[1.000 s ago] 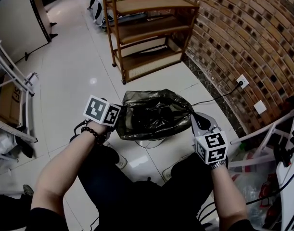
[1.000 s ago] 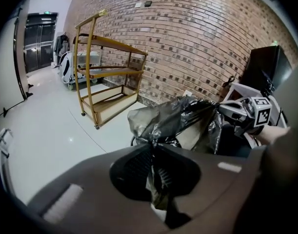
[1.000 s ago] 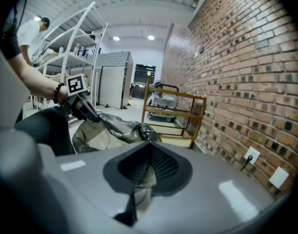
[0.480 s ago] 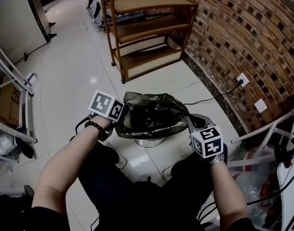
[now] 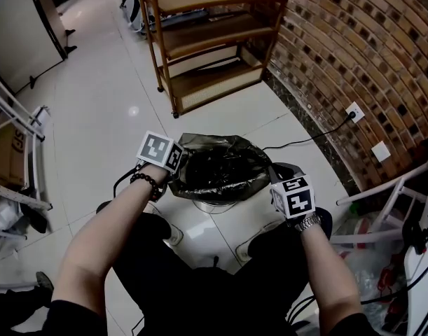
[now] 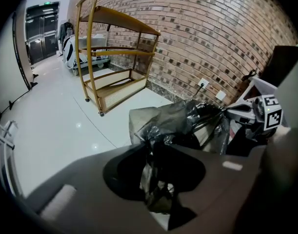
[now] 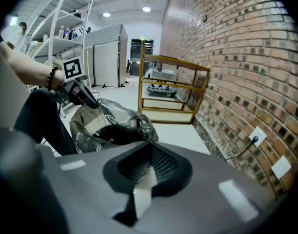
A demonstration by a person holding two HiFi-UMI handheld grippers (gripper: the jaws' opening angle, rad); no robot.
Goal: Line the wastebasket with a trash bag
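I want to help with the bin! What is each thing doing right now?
trash bag: mouth open, draped over the wastebasket.
wastebasket: upright, mostly covered.
left gripper: jaws have just been opening, bag film between them.
right gripper: jaws shut on the bag's edge.
plug: in its wall socket.

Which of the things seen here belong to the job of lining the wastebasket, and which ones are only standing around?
Belonging: trash bag; wastebasket under it; left gripper, jaws just opening, bag film between them; right gripper, shut on the bag's edge.
Lying about: wooden shelf; wall socket; black cable.
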